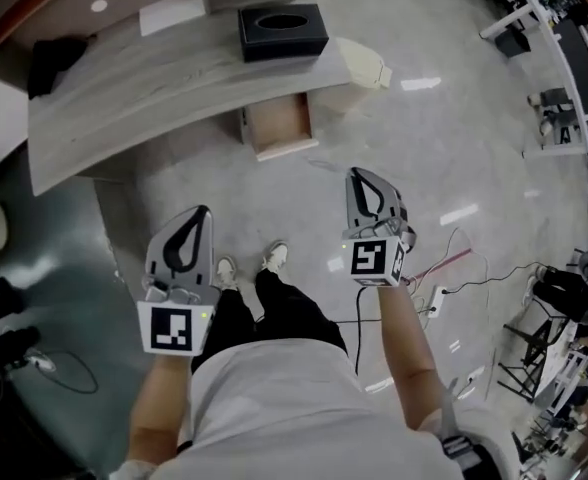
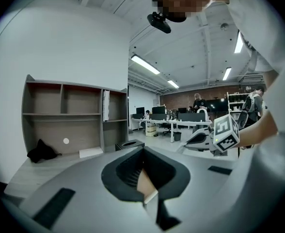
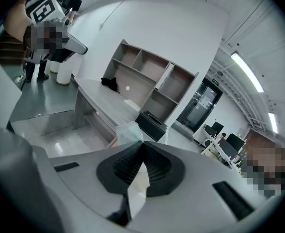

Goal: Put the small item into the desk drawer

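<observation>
grey jaws on the right gripper (image 1: pixel 360 174) are pressed together, and nothing is in them. the left gripper (image 1: pixel 206 211) is the same: tips touching, nothing held. both hang over the floor, in front of the person's shoes (image 1: pixel 249 266), well apart from the desk (image 1: pixel 154 98).

at 11 o'clock from the right gripper, the drawer (image 1: pixel 279 118) sticks out from under the desk. it is already open, so that part looks done. the bit of its inside that shows looks bare.

on the desk at 12 o'clock sits a black box (image 1: pixel 282 30). farther back, at about 10 o'clock, there is a white sheet (image 1: pixel 172 13), a tiny white dot (image 1: pixel 98 6) and a black cloth (image 1: pixel 56 63). a cream thing (image 1: pixel 369 66) stands by the desk's end at 1 o'clock.

i cannot tell for sure which one is the small item. my guess is the tiny white dot, and if so it is far from both grippers. so the main work is not done yet: go to the desk, pick the item up, carry it over and drop it in the drawer.
</observation>
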Demonstrator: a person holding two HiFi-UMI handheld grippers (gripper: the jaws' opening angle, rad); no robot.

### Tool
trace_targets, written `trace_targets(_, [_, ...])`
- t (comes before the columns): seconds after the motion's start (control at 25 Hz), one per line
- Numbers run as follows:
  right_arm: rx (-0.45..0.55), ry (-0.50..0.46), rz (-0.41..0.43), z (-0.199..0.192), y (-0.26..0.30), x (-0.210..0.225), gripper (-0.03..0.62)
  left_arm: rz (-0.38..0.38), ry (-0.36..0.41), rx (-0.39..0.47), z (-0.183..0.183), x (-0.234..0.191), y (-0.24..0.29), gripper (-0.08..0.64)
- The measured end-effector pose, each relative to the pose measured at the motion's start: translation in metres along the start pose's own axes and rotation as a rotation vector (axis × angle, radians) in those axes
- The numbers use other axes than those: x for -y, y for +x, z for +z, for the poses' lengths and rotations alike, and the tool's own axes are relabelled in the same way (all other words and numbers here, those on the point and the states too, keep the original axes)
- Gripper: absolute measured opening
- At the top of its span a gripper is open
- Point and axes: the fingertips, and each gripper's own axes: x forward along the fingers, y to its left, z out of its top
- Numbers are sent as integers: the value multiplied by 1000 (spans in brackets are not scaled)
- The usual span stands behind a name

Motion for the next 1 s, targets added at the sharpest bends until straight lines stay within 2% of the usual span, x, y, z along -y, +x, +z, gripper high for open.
trace_targets(0.32, [-20,-82,68,-33,72,-28,23,57,-66,-41,-42,-13,17,18])
trace_targets(0.76, [-41,-166,131,-72,142,-66,23,71,-103,-93,-93,-16,49,18])
trace_targets(1.0, [-63,-248,155,-102,184,-85,23,84,-140,-106,-131,-18,63,18])
